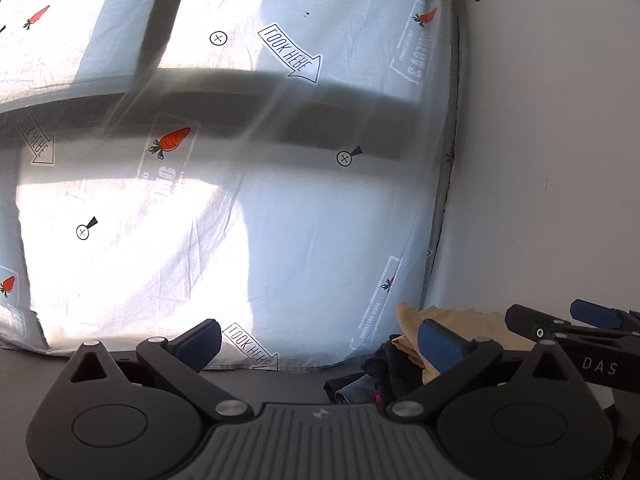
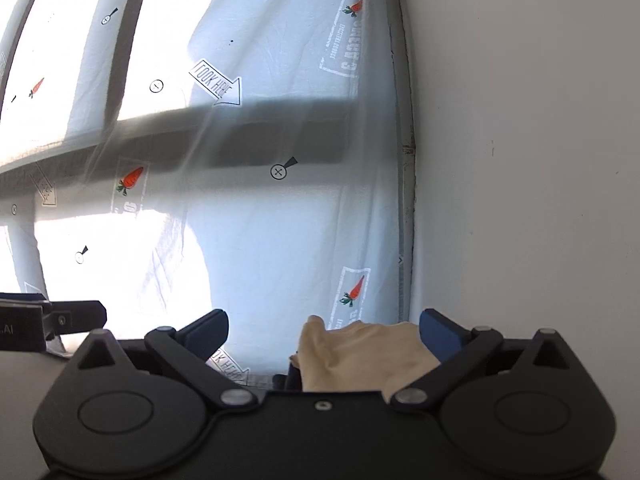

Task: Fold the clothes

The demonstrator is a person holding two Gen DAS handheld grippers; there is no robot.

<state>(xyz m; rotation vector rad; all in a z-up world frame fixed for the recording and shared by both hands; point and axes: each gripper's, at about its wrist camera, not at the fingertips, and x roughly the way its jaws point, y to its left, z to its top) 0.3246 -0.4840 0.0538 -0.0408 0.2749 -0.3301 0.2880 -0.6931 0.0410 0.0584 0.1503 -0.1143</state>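
Note:
A heap of clothes lies on the dark surface by the wall: a tan garment on top of dark clothes. In the right wrist view the tan garment lies low between my right gripper's fingers. My left gripper is open and empty, its right finger in front of the heap. My right gripper is open just above the tan garment; it also shows at the right of the left wrist view. The left gripper's tip shows at the left of the right wrist view.
A thin white curtain printed with carrots and "LOOK HERE" arrows hangs over a bright window straight ahead. A white wall stands to the right. The dark surface runs under the curtain's hem.

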